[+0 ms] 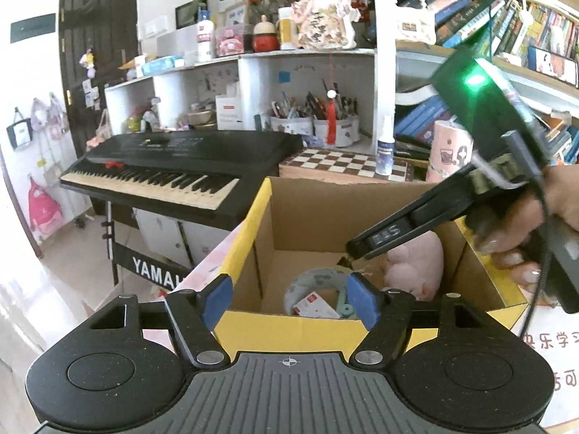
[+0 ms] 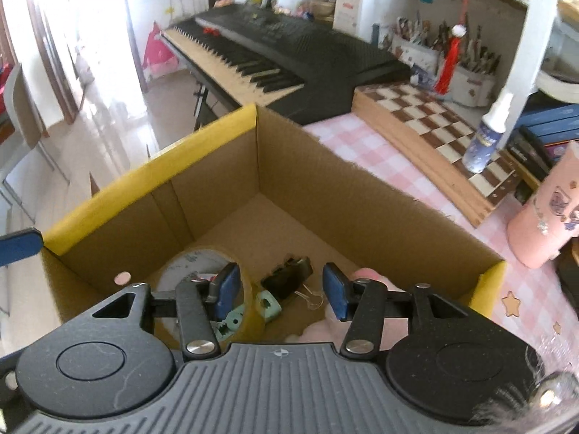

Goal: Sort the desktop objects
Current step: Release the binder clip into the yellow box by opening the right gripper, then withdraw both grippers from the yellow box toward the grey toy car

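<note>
Dropping into the box (image 2: 325, 188) looks done: we hold both grippers, left (image 1: 289, 298) and right (image 2: 280, 289), parted and empty. Next we fetch another desk item (none shows within reach).

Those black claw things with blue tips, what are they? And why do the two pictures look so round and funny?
They are grabbing tools a person holds, one per hand. Each carries a wide-eyed camera, which bends the picture. One picture looks along the left gripper, the other along the right gripper. Both point into a cardboard box on a pink checked tablecloth. Inside lie a tape roll, a black clip and a pink soft toy. Both grippers are open, holding nothing. In the left picture a hand holds the right tool.
</note>
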